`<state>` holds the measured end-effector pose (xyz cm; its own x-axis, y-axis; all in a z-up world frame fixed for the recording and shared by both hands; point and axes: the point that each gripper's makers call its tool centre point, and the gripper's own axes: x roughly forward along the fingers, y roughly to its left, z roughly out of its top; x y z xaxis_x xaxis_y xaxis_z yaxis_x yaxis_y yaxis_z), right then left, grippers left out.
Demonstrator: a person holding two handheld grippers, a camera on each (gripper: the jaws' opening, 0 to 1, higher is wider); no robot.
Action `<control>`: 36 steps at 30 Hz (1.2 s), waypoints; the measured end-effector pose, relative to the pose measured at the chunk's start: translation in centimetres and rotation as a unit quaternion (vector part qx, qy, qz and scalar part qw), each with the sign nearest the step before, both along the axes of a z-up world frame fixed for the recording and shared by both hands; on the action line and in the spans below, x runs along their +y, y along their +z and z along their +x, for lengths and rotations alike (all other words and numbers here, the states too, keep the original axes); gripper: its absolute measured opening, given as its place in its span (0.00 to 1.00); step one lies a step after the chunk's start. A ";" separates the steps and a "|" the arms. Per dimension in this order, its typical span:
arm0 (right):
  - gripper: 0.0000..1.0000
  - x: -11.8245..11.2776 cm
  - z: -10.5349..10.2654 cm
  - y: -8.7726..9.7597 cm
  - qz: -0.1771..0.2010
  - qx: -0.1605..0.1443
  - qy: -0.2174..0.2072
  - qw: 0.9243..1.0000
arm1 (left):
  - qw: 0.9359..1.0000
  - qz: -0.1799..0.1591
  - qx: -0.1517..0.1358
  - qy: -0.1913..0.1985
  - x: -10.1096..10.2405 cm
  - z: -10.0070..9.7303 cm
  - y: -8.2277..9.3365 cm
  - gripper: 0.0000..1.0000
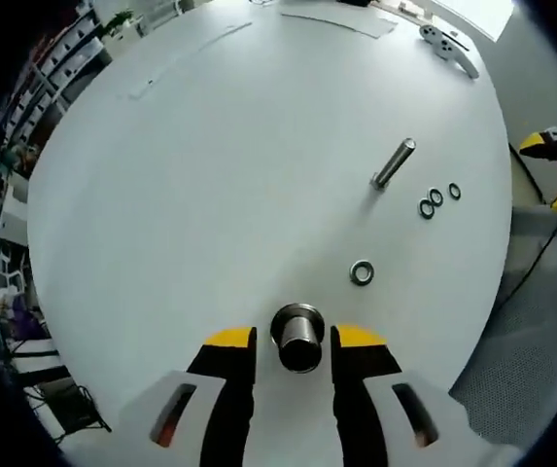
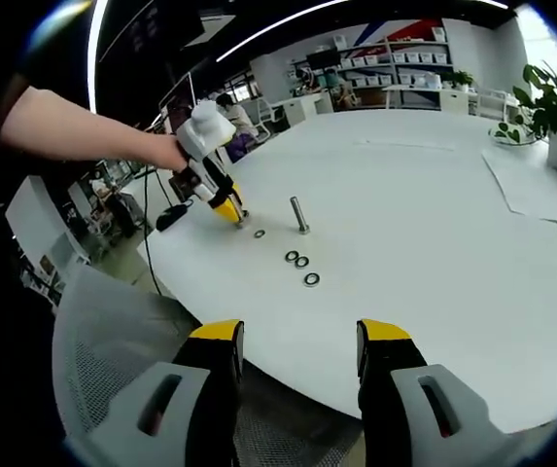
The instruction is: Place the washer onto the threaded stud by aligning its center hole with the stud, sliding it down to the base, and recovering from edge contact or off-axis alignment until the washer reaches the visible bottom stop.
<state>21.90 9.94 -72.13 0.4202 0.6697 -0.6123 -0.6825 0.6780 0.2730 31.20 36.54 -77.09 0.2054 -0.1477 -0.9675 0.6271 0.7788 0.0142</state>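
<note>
- The left gripper point(image 1: 294, 342) has its fingers set either side of a short steel stud point(image 1: 298, 337) standing on the white tabletop point(image 1: 239, 146); whether they actually pinch it is hard to tell.
- One washer point(image 1: 362, 272) lies just beyond that stud, and three more washers point(image 1: 437, 198) sit beside a taller stud point(image 1: 393, 163) nearer the tabletop's far edge.
- The right gripper point(image 2: 297, 355) hovers off the tabletop's near edge, fingers spread, holding nothing.
- Best approach: pinch the washer by its rim, keep it level, centre the hole, then lower it.

Stud and washers on the white table.
The steel stud point(image 1: 393, 163) stands upright near the table's edge; four loose ring washers point(image 1: 362, 272) lie flat beside it.
</note>
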 end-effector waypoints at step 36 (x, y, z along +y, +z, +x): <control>0.49 1.6 -0.2 1.5 0.017 -0.013 0.031 0.999 | 0.964 -0.117 -0.181 0.157 1.7 -5.8 8.8 0.36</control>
<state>21.68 11.58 -70.61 0.3925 0.7149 -0.5787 -0.7305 0.6246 0.2761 25.35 38.23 -68.32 0.5925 -0.2288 -0.7724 0.3476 0.9376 -0.0110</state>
